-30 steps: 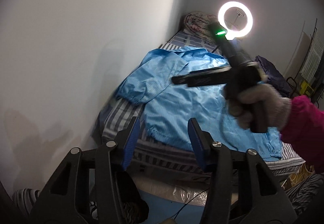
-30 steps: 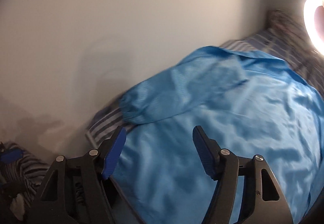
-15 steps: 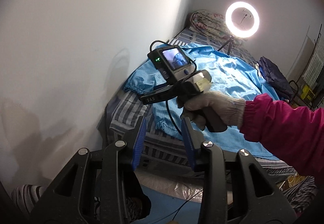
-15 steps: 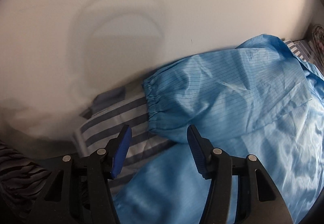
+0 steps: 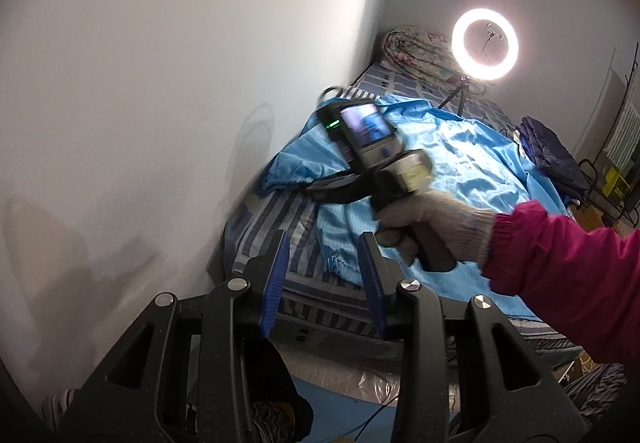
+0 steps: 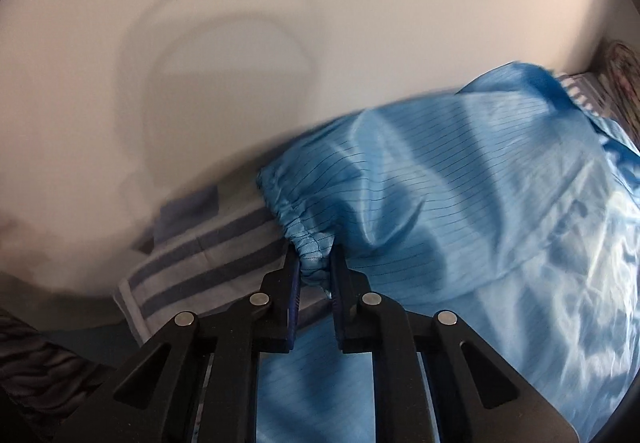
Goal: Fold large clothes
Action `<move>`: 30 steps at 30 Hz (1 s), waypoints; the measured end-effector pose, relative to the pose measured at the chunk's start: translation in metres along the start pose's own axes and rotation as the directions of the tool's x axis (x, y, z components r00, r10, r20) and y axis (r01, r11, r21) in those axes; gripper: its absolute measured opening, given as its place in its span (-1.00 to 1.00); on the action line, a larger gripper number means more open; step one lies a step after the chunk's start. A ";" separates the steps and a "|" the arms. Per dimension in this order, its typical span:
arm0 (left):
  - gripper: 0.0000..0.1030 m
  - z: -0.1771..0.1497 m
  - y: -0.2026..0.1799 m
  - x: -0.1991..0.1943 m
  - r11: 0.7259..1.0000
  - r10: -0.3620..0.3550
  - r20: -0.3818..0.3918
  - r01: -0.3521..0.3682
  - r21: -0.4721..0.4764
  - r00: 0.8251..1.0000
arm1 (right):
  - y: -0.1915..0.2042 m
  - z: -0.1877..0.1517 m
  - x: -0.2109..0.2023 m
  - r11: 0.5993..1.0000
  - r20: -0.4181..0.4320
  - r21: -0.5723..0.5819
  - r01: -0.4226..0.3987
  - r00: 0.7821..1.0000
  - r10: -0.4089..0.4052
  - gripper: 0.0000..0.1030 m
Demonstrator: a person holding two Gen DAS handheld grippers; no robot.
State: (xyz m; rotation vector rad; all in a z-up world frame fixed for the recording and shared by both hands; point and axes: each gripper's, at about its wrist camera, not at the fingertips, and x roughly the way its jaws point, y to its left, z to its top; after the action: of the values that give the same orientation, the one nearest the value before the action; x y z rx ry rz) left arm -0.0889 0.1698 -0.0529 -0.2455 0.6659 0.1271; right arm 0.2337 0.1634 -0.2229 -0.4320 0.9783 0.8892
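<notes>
A large light-blue jacket lies spread on a bed with a striped sheet. In the right wrist view my right gripper is shut on the elastic cuff of the jacket's left sleeve, near the wall-side edge of the bed. The right gripper's body with its small screen also shows in the left wrist view, held by a gloved hand. My left gripper is open and empty, hanging in the air in front of the bed's near end, above the jacket's hem.
A white wall runs along the bed's left side. A lit ring light on a tripod and a rolled quilt stand at the bed's far end. A dark garment lies at the right edge.
My right gripper has closed on the sleeve cuff that lay between its open fingers half a second ago. My left gripper has stayed open and shifted slightly.
</notes>
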 end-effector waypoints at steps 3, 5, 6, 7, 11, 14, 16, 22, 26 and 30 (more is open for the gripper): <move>-0.31 0.005 0.000 0.003 1.000 -0.016 -0.003 0.016 -0.005 1.000 | -0.018 -0.006 -0.040 0.998 0.070 0.054 -0.017 0.997 0.013 -0.78; -0.31 0.011 -0.001 0.006 0.999 -0.039 -0.011 0.039 -0.005 0.999 | -0.029 -0.012 -0.063 0.997 0.110 0.077 -0.021 0.994 0.013 -0.78; -0.31 0.014 -0.003 0.008 0.999 -0.049 -0.014 0.049 -0.005 0.999 | -0.032 -0.017 -0.071 0.996 0.123 0.086 -0.022 0.992 0.011 -0.78; -0.31 0.016 -0.004 0.010 0.998 -0.058 -0.016 0.058 -0.005 0.998 | -0.039 -0.024 -0.082 0.995 0.135 0.096 -0.025 0.991 0.011 -0.78; -0.31 0.028 -0.008 0.028 0.992 -0.123 -0.045 0.121 -0.044 0.991 | -0.049 -0.050 -0.093 0.995 0.142 0.097 0.004 0.990 -0.018 -0.78; -0.31 0.036 -0.014 0.052 0.983 -0.169 -0.082 0.162 -0.084 0.982 | -0.056 -0.077 -0.100 0.994 0.130 0.112 0.008 0.991 -0.023 -0.78; -0.30 0.040 -0.016 0.076 0.971 -0.207 -0.123 0.189 -0.144 0.971 | -0.060 -0.086 -0.101 0.990 0.120 0.141 0.004 0.993 -0.021 -0.78; -0.13 0.030 -0.014 0.159 0.918 -0.284 -0.262 0.183 -0.352 0.922 | -0.065 -0.116 -0.080 0.982 0.074 0.188 -0.014 0.997 0.001 -0.78; -0.09 0.017 -0.005 0.215 0.879 -0.310 -0.331 0.136 -0.457 0.891 | -0.070 -0.139 -0.076 0.975 0.060 0.220 -0.024 0.998 0.011 -0.78; -0.07 0.002 0.009 0.255 0.822 -0.350 -0.369 0.094 -0.561 0.861 | -0.085 -0.145 -0.078 0.965 0.062 0.257 -0.046 0.998 0.031 -0.70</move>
State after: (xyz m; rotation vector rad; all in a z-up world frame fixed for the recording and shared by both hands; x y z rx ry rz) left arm 0.1096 0.1884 -0.2128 -0.9131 1.0649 0.0131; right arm 0.2052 -0.0192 -0.2360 -0.1650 1.0361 0.7921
